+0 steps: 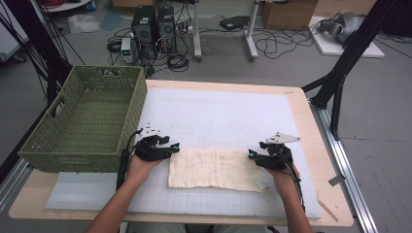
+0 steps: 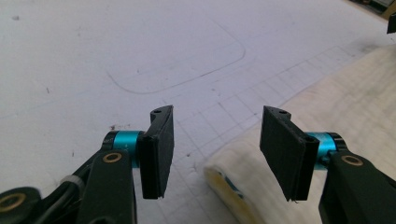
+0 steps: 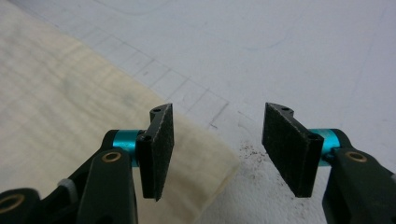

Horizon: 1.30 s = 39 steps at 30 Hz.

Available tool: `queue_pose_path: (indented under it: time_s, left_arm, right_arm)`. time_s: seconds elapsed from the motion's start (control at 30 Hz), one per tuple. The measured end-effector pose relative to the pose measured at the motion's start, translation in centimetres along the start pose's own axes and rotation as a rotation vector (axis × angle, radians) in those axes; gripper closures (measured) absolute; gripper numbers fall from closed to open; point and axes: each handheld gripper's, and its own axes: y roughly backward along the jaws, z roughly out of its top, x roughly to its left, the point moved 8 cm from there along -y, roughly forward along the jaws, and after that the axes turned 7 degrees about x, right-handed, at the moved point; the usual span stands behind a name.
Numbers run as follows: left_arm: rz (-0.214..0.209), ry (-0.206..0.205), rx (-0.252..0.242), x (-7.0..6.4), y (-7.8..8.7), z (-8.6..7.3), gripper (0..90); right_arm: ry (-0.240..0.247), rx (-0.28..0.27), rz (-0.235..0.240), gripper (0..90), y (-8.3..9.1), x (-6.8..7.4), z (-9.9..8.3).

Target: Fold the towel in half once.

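Cloth (image 1: 214, 169) lies folded flat on the table (image 1: 301, 121) mat, left gripper (image 1: 174, 147) and right gripper (image 1: 251, 154) at its far corners with fingers wide and empty, so no grasp yet; green basket (image 1: 82, 121) looks unfilled.

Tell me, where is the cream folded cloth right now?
In the high view, the cream folded cloth lies on the white mat, between the open left gripper and right gripper.
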Motion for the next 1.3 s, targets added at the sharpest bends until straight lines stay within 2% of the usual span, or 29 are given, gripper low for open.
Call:
queue_pose_path:
  time_s: [0.07, 0.13, 0.2, 0.23, 0.27, 0.3, 0.33, 0.37, 0.4, 0.47, 0.53, 0.6, 0.67, 0.8, 0.87, 0.9, 0.97, 1.03, 1.1, 1.13, 1.2, 1.3]
  left_arm:
    - [-0.003, 0.007, 0.046, 0.1, -0.7, -0.6, 45.3]
    - [-0.005, -0.017, 0.05, -0.1, -0.7, -0.5, 48.0]
    - [-0.021, -0.032, 0.058, -0.4, -0.7, -0.7, 53.0]
    - [-0.032, -0.047, 0.075, -0.6, -0.7, -0.9, 58.4]
    - [-0.031, -0.069, 0.102, -0.9, -0.8, -1.1, 67.7]
    - [-0.015, -0.095, 0.108, -1.1, -0.8, -1.2, 72.8]
    - [-0.016, -0.126, 0.114, -1.3, -0.8, -1.2, 81.6]
    - [-0.005, -0.125, 0.112, -1.4, -0.8, -1.2, 84.3]
    - [0.006, -0.121, 0.111, -1.3, -0.8, -1.1, 85.4]
    - [0.053, -0.101, 0.084, -0.7, -0.5, -0.8, 86.1]
    - [0.08, -0.061, 0.036, -0.2, -0.3, -0.2, 86.3]
    - [0.11, -0.059, 0.01, 0.1, -0.1, 0.2, 86.3]
    - [0.12, -0.062, 0.02, 0.2, -0.3, 0.3, 86.2]
    - [0.144, -0.066, 0.024, 0.3, -0.9, 0.4, 86.2]
    - [0.151, -0.072, 0.05, 0.4, -1.3, 0.1, 86.0]
    - [0.154, -0.069, 0.057, 0.4, -1.4, 0.0, 85.6]
    - [0.158, -0.074, 0.056, 0.4, -1.4, 0.0, 83.3]
    - [0.169, -0.078, 0.055, 0.7, -1.2, 0.0, 77.3]
    - [0.167, -0.066, 0.046, 1.0, -0.9, 0.0, 70.7]
    - [0.155, -0.063, 0.038, 1.1, -0.6, 0.0, 67.3]
    - [0.127, -0.082, 0.001, 0.9, -0.1, 0.1, 66.9]
    - [0.076, -0.101, -0.015, 0.3, 0.7, 0.3, 65.5]
  right_arm:
    - [-0.004, 0.037, 0.009, 48.1, -0.9, -0.2, -0.3]
    - [-0.003, 0.07, 0.015, 52.2, -1.4, -0.2, -0.8]
    - [-0.013, 0.072, 0.042, 58.3, -1.6, -0.1, -1.1]
    - [-0.016, 0.068, 0.054, 60.8, -1.5, -0.1, -1.2]
    - [-0.017, 0.065, 0.062, 65.8, -1.4, -0.1, -1.3]
    - [-0.016, 0.062, 0.076, 72.9, -1.3, 0.0, -1.4]
    - [-0.012, 0.06, 0.087, 79.6, -1.1, 0.1, -1.5]
    - [0.0, 0.061, 0.1, 84.3, -1.0, 0.2, -1.6]
    - [0.017, 0.063, 0.096, 84.9, -0.9, 0.3, -1.7]
    - [0.047, 0.058, 0.063, 85.5, -0.6, 0.3, -1.6]
    - [0.055, 0.039, 0.035, 85.5, -0.4, 0.3, -1.4]
    - [0.064, 0.021, -0.002, 85.5, -0.5, 0.4, -0.9]
    - [0.079, 0.02, -0.045, 85.3, -0.8, 0.3, -0.6]
    - [0.069, 0.038, -0.116, 85.1, -1.7, -0.2, -0.4]
    - [0.067, 0.049, -0.141, 82.2, -2.1, -0.4, -0.4]
    - [0.068, 0.042, -0.158, 77.1, -2.2, -0.6, -0.3]
    - [0.041, 0.041, -0.176, 66.7, -2.0, -1.0, -0.3]
    - [0.005, 0.034, -0.206, 55.1, -1.6, -1.6, -0.4]
    - [-0.023, 0.009, -0.207, 50.6, -0.8, -1.9, -0.4]
    - [-0.034, -0.01, -0.207, 46.9, -0.4, -2.0, -0.4]
    - [-0.053, -0.05, -0.203, 41.5, 0.4, -2.2, -0.2]
    - [-0.057, -0.078, -0.203, 38.2, 1.5, -2.2, -0.2]
